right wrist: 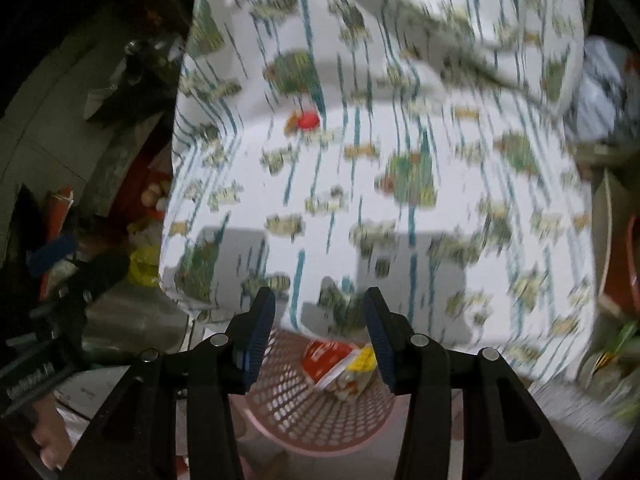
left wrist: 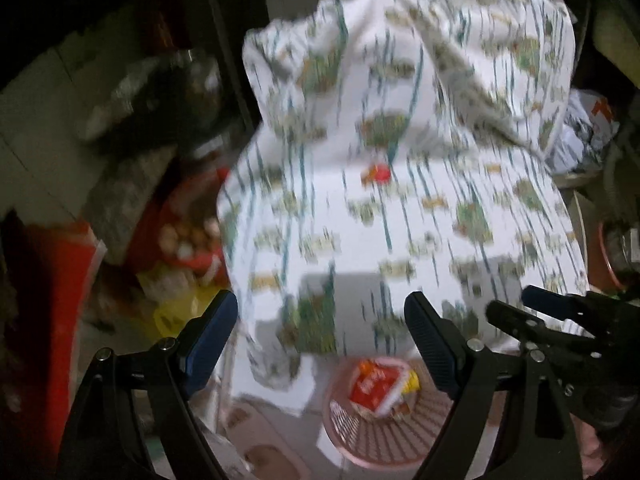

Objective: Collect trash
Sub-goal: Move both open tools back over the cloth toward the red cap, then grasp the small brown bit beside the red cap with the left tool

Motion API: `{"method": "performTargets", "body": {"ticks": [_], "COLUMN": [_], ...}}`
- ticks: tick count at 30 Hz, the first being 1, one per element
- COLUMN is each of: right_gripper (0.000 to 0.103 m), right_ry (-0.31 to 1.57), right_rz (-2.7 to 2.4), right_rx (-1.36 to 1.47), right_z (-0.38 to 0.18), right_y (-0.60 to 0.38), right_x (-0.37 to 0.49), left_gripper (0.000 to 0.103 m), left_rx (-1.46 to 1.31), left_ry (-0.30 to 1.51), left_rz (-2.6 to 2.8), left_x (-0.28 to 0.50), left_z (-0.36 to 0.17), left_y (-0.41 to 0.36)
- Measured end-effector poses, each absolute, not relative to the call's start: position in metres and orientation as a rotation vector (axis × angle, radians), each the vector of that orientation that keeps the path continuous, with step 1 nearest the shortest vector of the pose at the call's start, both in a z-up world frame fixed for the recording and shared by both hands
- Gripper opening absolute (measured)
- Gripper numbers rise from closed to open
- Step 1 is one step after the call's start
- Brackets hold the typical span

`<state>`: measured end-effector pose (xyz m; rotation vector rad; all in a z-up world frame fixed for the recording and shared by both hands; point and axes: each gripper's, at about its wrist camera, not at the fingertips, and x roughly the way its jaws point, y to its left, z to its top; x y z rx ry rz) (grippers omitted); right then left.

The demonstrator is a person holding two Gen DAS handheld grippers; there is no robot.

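Note:
A pink perforated basket [left wrist: 360,436] stands on the floor below the table's front edge and holds a red and yellow wrapper [left wrist: 376,388]. It also shows in the right wrist view [right wrist: 304,412] with the wrapper [right wrist: 332,360] inside. A small red piece of trash [left wrist: 378,172] lies on the patterned tablecloth [left wrist: 400,220], also in the right wrist view [right wrist: 306,120]. My left gripper [left wrist: 322,328] is open and empty above the basket. My right gripper [right wrist: 320,320] is open and empty over the basket; it shows at the right of the left wrist view [left wrist: 520,308].
The white cloth with green and teal print [right wrist: 380,180] drapes over the table and bunches at the back. Left of the table lie a red container [left wrist: 184,240], a yellow bag [left wrist: 176,312] and dark clutter. More bags and a bowl sit at right.

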<state>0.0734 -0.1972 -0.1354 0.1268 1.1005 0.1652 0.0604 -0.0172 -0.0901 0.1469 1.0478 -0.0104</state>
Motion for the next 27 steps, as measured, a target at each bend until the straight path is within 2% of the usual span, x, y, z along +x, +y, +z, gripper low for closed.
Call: {"method": "performTargets", "body": {"ticks": [3, 6, 8, 12, 16, 17, 20, 22, 24, 26, 27], "right_gripper": [0.049, 0.050, 0.055, 0.055, 0.055, 0.055, 0.055, 0.055, 0.055, 0.055, 0.055], "right_ry": [1.045, 0.970, 0.944, 0.953, 0.999, 1.032, 1.072, 1.093, 1.108, 1.114, 1.118], "right_rz": [0.166, 0.147, 0.140, 0.091, 0.056, 0.052, 0.029, 0.011, 0.013, 0.010, 0.014], "right_rx": [0.080, 0.096, 0.119, 0.149, 0.202, 0.217, 0.248, 0.279, 0.307, 0.309, 0.310], "right_z": [-0.108, -0.084, -0.076, -0.080, -0.106, -0.114, -0.131, -0.139, -0.145, -0.148, -0.149], "right_y": [-0.205, -0.227, -0.242, -0.264, -0.281, -0.283, -0.288, -0.291, -0.293, -0.291, -0.289], "right_x": [0.086, 0.098, 0.111, 0.142, 0.171, 0.179, 0.196, 0.206, 0.214, 0.220, 0.224], "left_gripper": [0.087, 0.101, 0.102, 0.102, 0.102, 0.099, 0.074, 0.066, 0.050, 0.042, 0.041], "left_rx": [0.145, 0.102, 0.076, 0.045, -0.062, -0.087, -0.140, -0.175, -0.179, -0.168, -0.171], "left_ry": [1.032, 1.076, 1.097, 1.124, 1.169, 1.179, 1.227, 1.253, 1.279, 1.302, 1.306], "left_rz": [-0.019, -0.045, -0.066, -0.062, -0.098, -0.116, -0.175, -0.187, -0.190, -0.178, -0.169], "left_x": [0.082, 0.108, 0.125, 0.166, 0.205, 0.213, 0.235, 0.248, 0.260, 0.269, 0.272], "left_z": [-0.077, -0.075, -0.077, -0.094, -0.127, -0.135, -0.157, -0.173, -0.188, -0.201, -0.207], "left_y": [-0.017, -0.017, -0.019, -0.021, -0.019, -0.020, -0.029, -0.035, -0.041, -0.045, -0.045]}}
